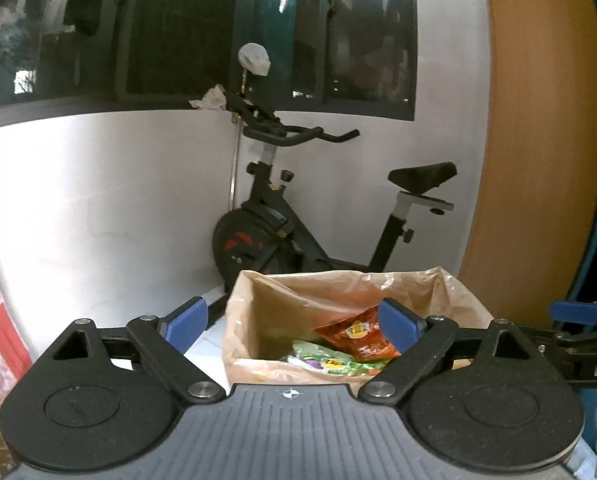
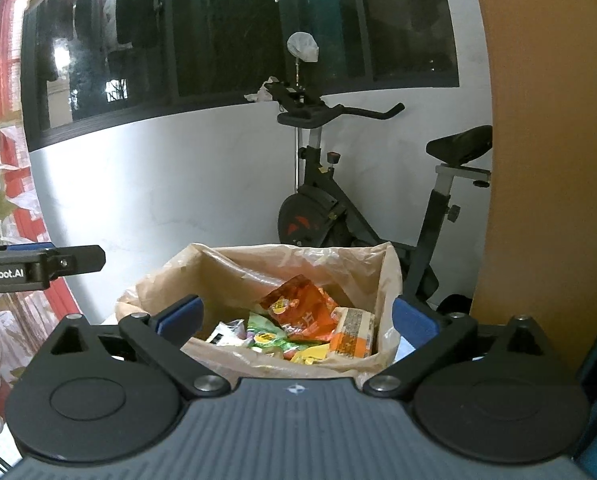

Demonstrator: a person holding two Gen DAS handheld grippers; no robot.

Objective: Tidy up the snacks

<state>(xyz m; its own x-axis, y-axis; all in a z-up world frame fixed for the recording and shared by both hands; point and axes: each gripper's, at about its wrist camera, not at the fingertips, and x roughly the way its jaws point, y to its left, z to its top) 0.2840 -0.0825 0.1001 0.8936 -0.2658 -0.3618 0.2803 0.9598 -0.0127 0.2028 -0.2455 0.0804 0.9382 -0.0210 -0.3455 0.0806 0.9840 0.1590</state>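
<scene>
Both your grippers, left (image 1: 294, 328) and right (image 2: 296, 320), gape wide and empty. The bag (image 2: 218, 268) of snacks (image 2: 298, 308) sits just ahead and below, squarer to your right.

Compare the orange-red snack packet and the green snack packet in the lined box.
Colour: the orange-red foil snack packet is orange-red, the green foil snack packet bright green. Pose: the orange-red packet is propped up on top, the green packet lies lower, partly under it. Both sit loose in the plastic-lined cardboard box, held by neither gripper.
</scene>
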